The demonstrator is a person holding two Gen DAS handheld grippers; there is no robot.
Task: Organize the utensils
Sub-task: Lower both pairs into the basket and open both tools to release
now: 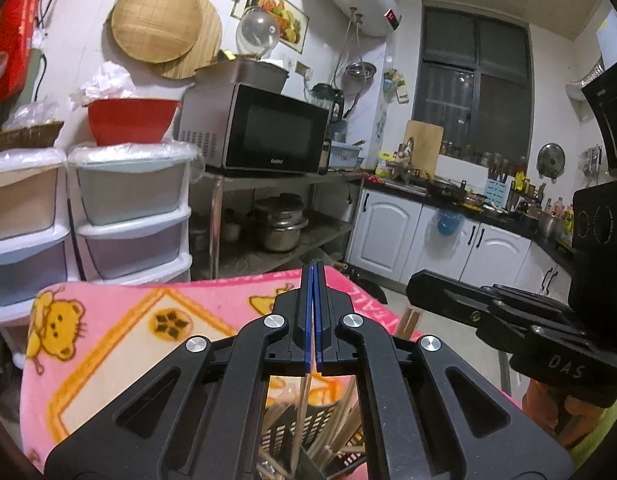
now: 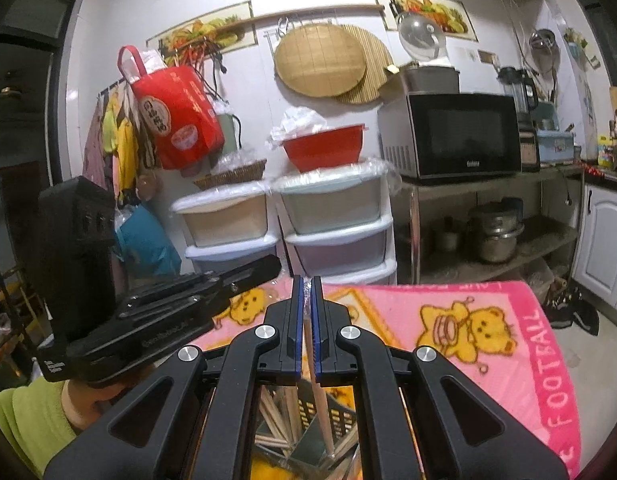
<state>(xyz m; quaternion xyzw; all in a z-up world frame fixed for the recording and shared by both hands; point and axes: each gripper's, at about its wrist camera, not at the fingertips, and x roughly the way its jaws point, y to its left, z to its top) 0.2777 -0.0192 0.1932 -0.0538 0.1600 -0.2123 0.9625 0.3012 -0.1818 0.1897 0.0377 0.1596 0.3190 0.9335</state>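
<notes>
Holding one chopstick each: left gripper clamps a thin wooden chopstick, right gripper a plastic-wrapped chopstick, probably to drop upright into the black slotted basket below both. Only the left view shows the kitchen counter beyond; only the right shows the red bag.

Fleecy pink blanket, pale wooden chopsticks, matt black plastic basket.

below my fingers a pink teddy-bear blanket covers the table. on it stands a dark slotted utensil basket with wooden chopsticks crowded inside.
</notes>
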